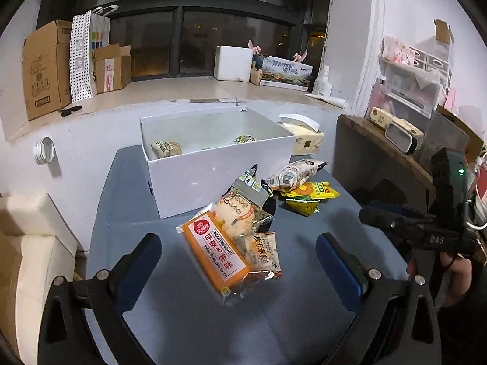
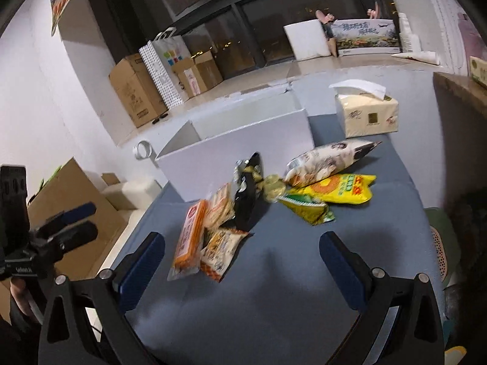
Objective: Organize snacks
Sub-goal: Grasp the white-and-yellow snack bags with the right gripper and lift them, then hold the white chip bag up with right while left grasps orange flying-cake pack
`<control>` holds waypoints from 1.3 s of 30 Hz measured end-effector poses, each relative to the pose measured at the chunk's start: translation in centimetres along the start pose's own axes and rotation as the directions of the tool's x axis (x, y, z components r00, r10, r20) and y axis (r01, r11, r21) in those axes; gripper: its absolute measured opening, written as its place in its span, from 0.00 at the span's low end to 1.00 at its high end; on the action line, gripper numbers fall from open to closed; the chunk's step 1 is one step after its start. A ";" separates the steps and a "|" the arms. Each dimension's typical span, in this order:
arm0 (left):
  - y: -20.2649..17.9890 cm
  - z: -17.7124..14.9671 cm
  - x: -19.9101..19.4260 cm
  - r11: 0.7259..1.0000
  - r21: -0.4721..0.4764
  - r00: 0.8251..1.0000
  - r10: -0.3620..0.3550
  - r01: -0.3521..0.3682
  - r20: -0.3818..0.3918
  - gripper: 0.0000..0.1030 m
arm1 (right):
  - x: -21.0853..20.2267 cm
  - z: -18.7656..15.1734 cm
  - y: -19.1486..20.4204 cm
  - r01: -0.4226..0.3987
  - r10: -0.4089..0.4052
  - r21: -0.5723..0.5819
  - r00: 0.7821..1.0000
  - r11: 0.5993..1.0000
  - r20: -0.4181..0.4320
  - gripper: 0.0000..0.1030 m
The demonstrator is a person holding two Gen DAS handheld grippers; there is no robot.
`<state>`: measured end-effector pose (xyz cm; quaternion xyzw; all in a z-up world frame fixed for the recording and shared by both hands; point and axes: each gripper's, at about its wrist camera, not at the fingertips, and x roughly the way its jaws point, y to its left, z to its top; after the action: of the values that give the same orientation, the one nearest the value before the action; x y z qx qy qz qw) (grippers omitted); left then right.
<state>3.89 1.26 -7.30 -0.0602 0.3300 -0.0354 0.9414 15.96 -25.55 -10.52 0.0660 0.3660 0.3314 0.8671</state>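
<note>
The orange snack pack [image 1: 216, 255] lies slanted, near-right to far-left, between the wide, empty jaws of the left gripper [image 1: 239, 258]; the right gripper [image 2: 242, 258], also wide and empty, sits farther right.

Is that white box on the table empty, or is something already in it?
Not empty: the open white box holds two snack packets, seen from the left wrist.

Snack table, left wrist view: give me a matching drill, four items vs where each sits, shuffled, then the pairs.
Items:
1. orange flying-cake pack
2. tissue pack
3. yellow sunflower-seed bag
4. white box

Places:
A. behind the snack pile, already holding two packets
B. nearest the open left gripper
C. right of the white box, at the table's back
D. under the pale printed bag, right side of the pile

Pairs: 1-B, 2-C, 3-D, 4-A
</note>
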 end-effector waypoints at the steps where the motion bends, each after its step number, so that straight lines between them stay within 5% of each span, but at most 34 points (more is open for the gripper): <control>1: 0.0 0.0 0.0 1.000 -0.008 1.000 -0.005 0.005 0.001 1.00 | 0.1 0.2 -0.6 0.007 -0.007 0.018 1.000 1.000 0.000 1.00; 7: 0.0 -0.1 0.2 1.000 -0.016 1.000 -0.025 0.025 -0.004 1.00 | 2.3 1.9 -5.0 -0.055 0.058 0.190 0.998 0.980 -0.011 1.00; 19: 0.2 -0.1 0.2 0.999 -0.019 0.999 -0.032 0.032 -0.007 1.00 | 10.5 9.8 -14.2 -0.016 0.017 0.378 1.000 0.925 0.001 1.00; 28: 0.4 -0.1 0.5 0.999 -0.034 0.999 -0.041 0.041 -0.015 1.00 | 15.1 8.8 -16.8 -0.013 0.055 0.494 0.996 0.870 -0.070 1.00; 30: 0.4 -0.2 0.5 0.998 -0.039 0.999 -0.043 0.042 -0.017 1.00 | 15.7 8.8 -16.7 -0.027 0.068 0.491 0.996 0.871 -0.066 0.91; 31: 0.5 -0.2 0.5 0.998 -0.042 0.999 -0.046 0.045 -0.017 1.00 | 16.1 8.7 -16.6 -0.016 0.067 0.486 0.994 0.874 -0.088 0.64; 32: 0.5 -0.2 0.5 0.998 -0.043 0.999 -0.048 0.047 -0.018 1.00 | 16.4 8.7 -16.5 -0.026 0.083 0.489 0.992 0.872 -0.096 0.52; 39: 0.5 -0.3 1.0 0.998 -0.046 0.999 -0.041 0.039 -0.036 1.00 | 12.6 9.5 -15.7 -0.084 0.067 0.452 0.996 0.888 0.053 0.34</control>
<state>4.48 1.58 -8.19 -0.0874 0.3468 -0.0478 0.9326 37.16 -28.65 -16.67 0.2866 0.4145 0.2690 0.8208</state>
